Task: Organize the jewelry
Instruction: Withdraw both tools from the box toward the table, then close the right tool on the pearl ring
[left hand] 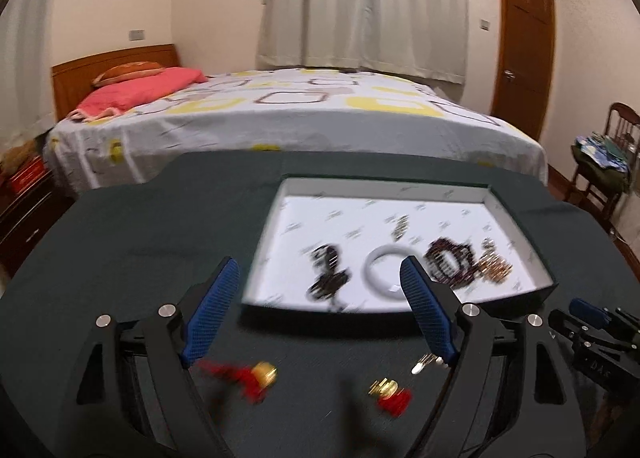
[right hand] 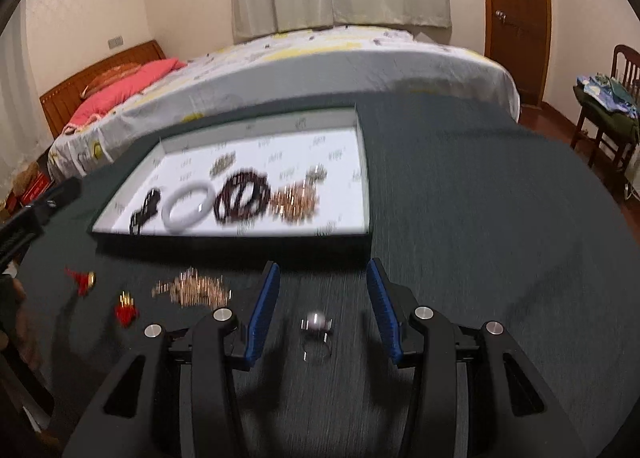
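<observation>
A shallow tray (left hand: 520, 292) with a white liner holds black beads (left hand: 328, 272), a white bangle (left hand: 384, 270), a dark bead bracelet (left hand: 448, 262) and a gold chain (left hand: 494, 266). My left gripper (left hand: 320, 270) stands open and empty over the tray's near edge. Two red-tasselled gold earrings (left hand: 260, 374) (left hand: 390, 392) lie on the dark cloth below it. In the right wrist view my right gripper (right hand: 323, 272) is open, with a pearl ring (right hand: 316, 328) on the cloth between its fingers, untouched. A loose gold chain pile (right hand: 192, 290) lies to its left, near the tray (right hand: 240, 236).
The table's dark cloth (right hand: 460, 218) stretches bare to the right of the tray. A bed (left hand: 300, 114) stands just behind the table. A wooden chair with clothes (left hand: 604, 162) is at the right, beside a door (left hand: 524, 46).
</observation>
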Tool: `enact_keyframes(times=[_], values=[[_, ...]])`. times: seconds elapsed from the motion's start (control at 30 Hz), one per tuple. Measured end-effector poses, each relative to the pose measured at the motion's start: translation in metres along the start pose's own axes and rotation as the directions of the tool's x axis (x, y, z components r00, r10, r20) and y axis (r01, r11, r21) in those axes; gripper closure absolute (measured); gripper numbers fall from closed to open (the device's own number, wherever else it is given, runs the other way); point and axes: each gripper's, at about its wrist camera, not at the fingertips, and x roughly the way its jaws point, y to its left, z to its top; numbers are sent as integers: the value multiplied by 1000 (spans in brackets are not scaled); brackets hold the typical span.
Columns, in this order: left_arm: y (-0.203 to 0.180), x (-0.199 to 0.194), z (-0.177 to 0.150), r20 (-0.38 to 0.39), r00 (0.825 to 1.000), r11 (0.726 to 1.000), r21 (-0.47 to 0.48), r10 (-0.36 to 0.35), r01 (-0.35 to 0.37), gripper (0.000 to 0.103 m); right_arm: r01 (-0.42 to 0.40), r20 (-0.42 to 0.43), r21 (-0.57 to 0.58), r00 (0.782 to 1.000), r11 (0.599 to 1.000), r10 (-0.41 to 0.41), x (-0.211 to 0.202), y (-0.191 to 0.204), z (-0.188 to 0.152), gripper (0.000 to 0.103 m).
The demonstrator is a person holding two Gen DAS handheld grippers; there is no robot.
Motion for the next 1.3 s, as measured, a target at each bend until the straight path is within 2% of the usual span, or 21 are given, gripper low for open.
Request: enact_keyframes(times=[0.37,0.83,1.07,1.3], values=[[40,-22,-41,-66,996,997,-43,56,-59,22,15,-72,-20,997,1000,-16,13,9,-15,58],[19,-19,-51,-91,996,1000,-6,16,-17,22,24,-92,-28,995,999,-27,17,10,-18,59],[9,-19,-54,-101,995,1000,5,-2,3,22,26,-92,-30,995,999,-29,16,8,-19,80],[0,-16,-59,-117,993,1000,13,-26,28,22,26,-77,-28,997,999,-28,11,6,-18,81]])
